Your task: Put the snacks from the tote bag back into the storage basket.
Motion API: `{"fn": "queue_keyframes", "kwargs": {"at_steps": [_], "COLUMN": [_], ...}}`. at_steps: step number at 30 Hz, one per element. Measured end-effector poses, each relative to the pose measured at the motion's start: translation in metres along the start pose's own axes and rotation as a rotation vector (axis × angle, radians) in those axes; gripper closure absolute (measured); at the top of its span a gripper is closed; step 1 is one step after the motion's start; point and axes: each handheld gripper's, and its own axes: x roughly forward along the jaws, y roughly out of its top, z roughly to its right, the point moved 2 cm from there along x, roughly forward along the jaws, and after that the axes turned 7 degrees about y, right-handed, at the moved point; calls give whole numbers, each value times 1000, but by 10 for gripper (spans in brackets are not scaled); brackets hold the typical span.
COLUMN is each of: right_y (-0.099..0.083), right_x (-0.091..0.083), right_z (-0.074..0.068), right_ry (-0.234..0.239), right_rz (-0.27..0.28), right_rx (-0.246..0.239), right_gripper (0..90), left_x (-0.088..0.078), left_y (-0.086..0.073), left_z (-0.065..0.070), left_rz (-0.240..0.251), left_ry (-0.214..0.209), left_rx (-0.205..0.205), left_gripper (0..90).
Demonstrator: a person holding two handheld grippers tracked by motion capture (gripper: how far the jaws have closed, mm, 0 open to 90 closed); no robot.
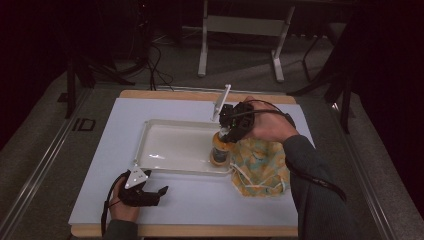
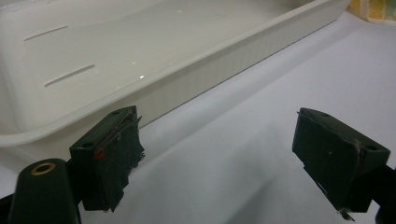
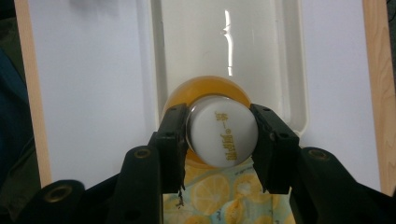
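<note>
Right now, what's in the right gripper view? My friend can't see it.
The right hand-held gripper pinches the white cap of an orange bottle from above, over the end of a white tray. A lemon-print cloth lies just below.

Orange bottle (image 3: 205, 95) — white-capped, upright — stands at the white tray's (image 1: 165, 145) corner.

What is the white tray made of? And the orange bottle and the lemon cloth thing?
The white tray looks like glossy moulded plastic: light glints on its smooth floor, and its outer wall is finely ribbed. The orange bottle seems to be clear plastic, though it could be glass, with a matte white cap. The lemon cloth looks like soft printed fabric, since it lies crumpled.
</note>
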Motion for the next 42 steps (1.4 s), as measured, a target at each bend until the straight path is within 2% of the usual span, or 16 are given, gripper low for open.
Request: {"fn": "queue_keyframes", "kwargs": {"at_steps": [27, 42], "right_y": [-2, -4], "right_x": [25, 37], "right_z": [-6, -6], "right_ry": [29, 32], "right_rz": [-32, -78], "right_rx": [-1, -3], "right_gripper": [588, 589], "left_x": [-1, 0], "left_y": [0, 0], "left_z": [0, 1], "left_rz": [1, -2], "left_ry": [4, 3], "left_rx": [5, 6], "left_gripper": [156, 156]}}
